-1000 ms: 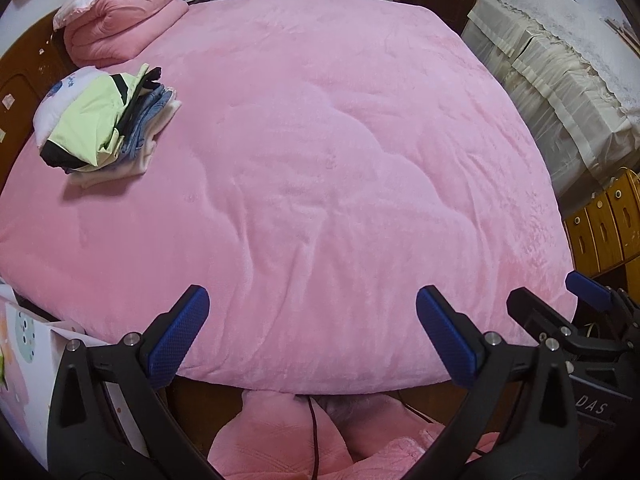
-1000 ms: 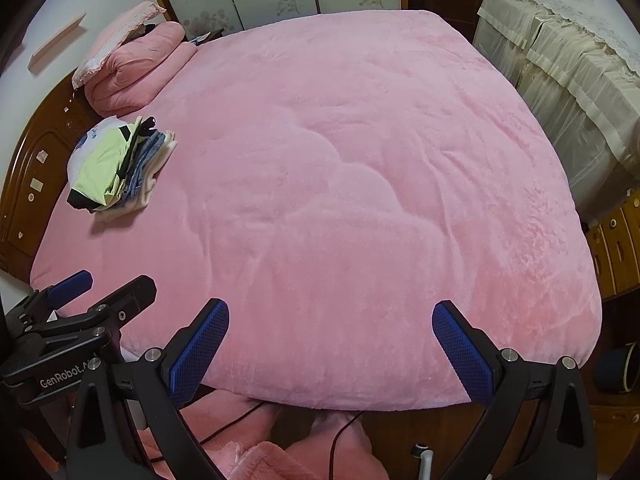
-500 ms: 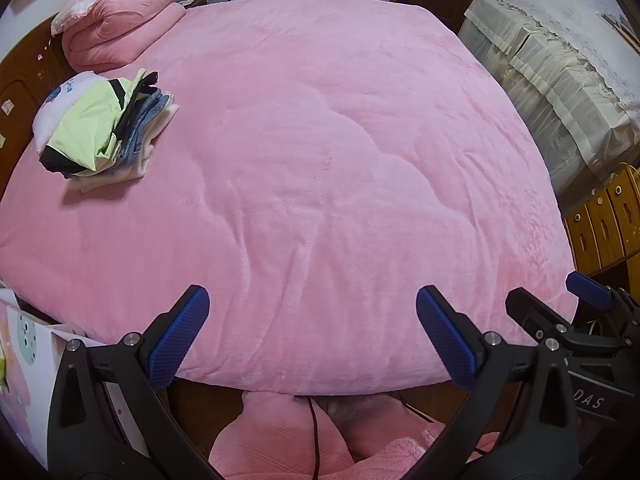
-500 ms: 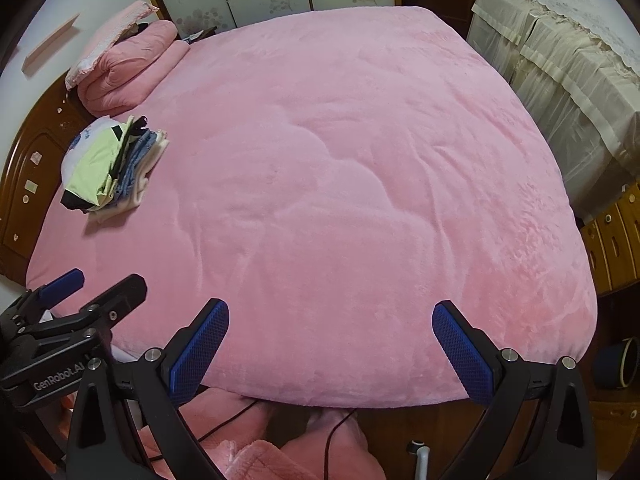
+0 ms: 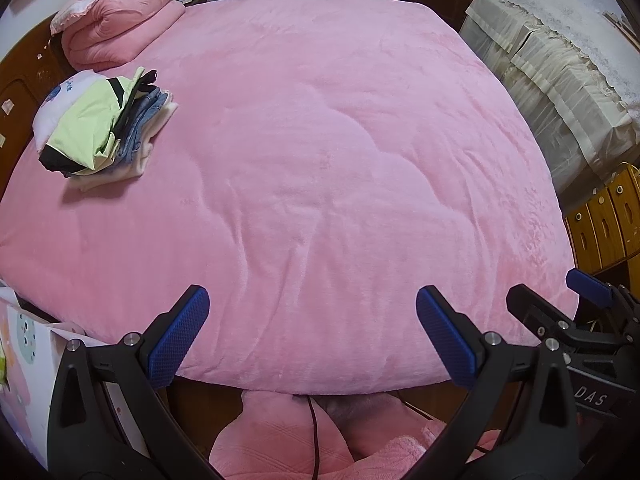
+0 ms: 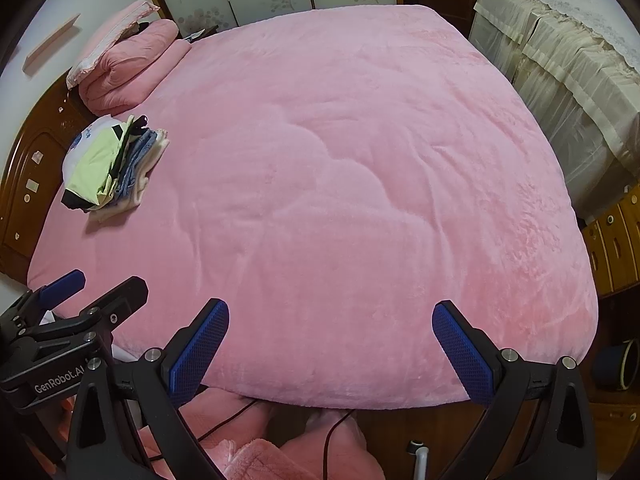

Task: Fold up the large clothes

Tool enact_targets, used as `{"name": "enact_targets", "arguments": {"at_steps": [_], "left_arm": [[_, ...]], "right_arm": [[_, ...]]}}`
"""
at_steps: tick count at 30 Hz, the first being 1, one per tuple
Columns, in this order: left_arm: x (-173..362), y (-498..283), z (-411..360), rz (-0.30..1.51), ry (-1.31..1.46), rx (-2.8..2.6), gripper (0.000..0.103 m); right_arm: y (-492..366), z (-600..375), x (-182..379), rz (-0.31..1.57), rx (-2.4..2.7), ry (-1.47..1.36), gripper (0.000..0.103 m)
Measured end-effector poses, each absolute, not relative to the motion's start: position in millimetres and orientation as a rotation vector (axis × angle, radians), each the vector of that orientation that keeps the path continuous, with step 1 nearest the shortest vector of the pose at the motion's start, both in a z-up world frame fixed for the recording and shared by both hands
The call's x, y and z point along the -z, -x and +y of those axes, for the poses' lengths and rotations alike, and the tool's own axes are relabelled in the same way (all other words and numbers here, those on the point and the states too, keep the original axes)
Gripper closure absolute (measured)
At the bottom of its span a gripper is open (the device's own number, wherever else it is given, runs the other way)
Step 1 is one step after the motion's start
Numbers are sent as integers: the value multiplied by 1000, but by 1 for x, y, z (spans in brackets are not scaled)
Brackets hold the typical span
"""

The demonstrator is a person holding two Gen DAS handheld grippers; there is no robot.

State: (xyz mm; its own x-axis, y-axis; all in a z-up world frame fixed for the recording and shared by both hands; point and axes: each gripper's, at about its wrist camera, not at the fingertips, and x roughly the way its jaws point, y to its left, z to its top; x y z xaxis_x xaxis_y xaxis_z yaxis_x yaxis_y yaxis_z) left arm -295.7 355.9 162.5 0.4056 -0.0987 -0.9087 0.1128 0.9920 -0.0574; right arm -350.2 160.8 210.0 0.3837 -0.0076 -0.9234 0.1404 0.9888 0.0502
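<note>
Both the left gripper [image 5: 312, 336] and right gripper [image 6: 330, 346] hover with fingers spread (holding nothing) above the pink bed [image 5: 320, 160]; 1 folded clothes stack [image 5: 104, 128] lies far left.

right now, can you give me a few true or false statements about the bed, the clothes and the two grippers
1. Both grippers have their jaws spread wide with nothing between them. True: the left gripper and the right gripper are empty.
2. The pile of clothes lies in the middle of the bed. False: it sits near the left edge, close to the wooden headboard.
3. A light green garment is on top of the pile. True.
4. The pink blanket is folded in half. False: it lies spread flat over the bed.
5. A rolled pink quilt lies at the far left corner. True.
</note>
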Motion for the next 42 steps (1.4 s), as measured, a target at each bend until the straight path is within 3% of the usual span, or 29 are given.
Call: {"name": "enact_targets", "arguments": {"at_steps": [42], "left_arm": [[-162, 276, 335, 1132, -101, 114, 0]], "right_arm": [[329, 132, -202, 1207, 85, -140, 0]]}}
